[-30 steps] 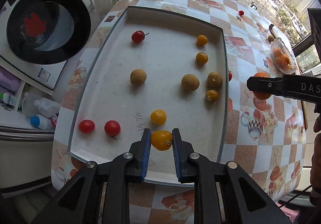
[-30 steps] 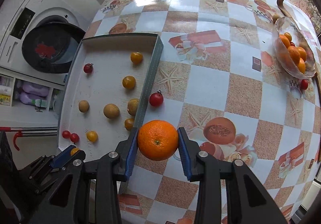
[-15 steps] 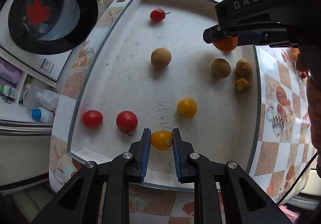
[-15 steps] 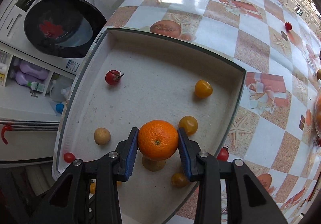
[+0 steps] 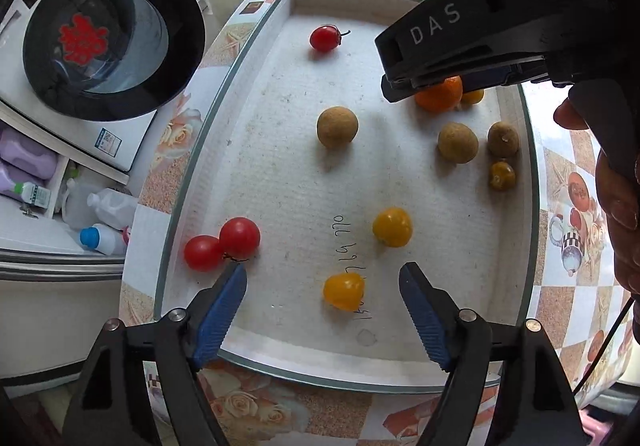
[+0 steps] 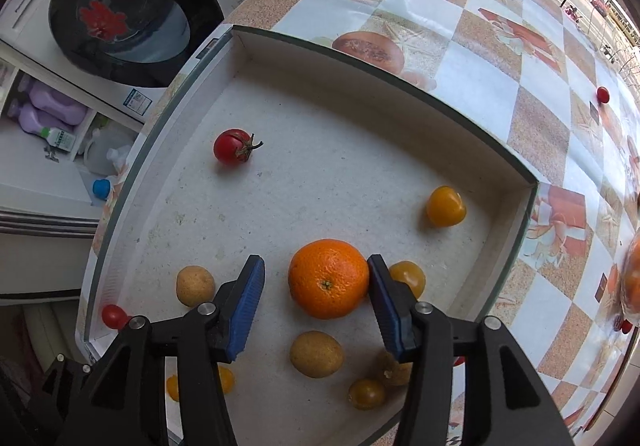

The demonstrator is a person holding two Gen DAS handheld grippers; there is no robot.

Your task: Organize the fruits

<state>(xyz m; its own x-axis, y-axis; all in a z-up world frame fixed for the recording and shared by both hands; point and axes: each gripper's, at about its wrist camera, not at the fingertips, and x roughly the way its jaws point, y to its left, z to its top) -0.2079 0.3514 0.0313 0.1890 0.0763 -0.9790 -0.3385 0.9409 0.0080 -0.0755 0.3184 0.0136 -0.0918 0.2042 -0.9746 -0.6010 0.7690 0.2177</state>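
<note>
Both tongs stand apart over the tray (image 6: 400, 84): the left tongs (image 5: 322, 282) straddle a yellow tomato (image 5: 344, 291) lying free, the right tongs (image 6: 316, 278) flank the orange (image 6: 328, 278) resting on the tray floor, while one red tomato (image 6: 603, 94) remains on the bench (image 6: 480, 58), uncollected.

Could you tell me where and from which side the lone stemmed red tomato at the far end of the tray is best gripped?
Grip the stemmed red tomato across its round body, coming from above. In the right wrist view its stem points sideways to the right, so the pads should close on the smooth sides, clear of the stem. No other fruit lies close by.
</note>
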